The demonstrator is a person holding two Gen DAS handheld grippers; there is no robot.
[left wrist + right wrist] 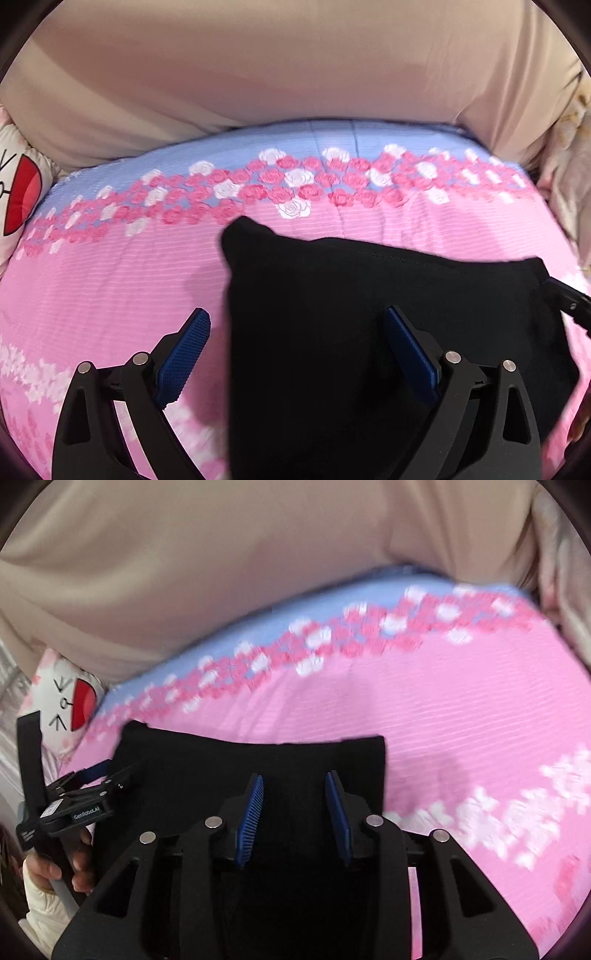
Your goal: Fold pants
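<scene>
Left hand-held gripper (297,349) gaped wide, right hand-held gripper (295,805) parted, above folded black pants (369,295), nothing gripped, on floral bed (110,277)

Pants (369,314) lie on the bedspread (110,277), pillow (258,66) behind them.

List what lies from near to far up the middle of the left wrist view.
left gripper, jaws open → folded black pants → pink floral bedspread, its far band blue → beige headboard.
</scene>
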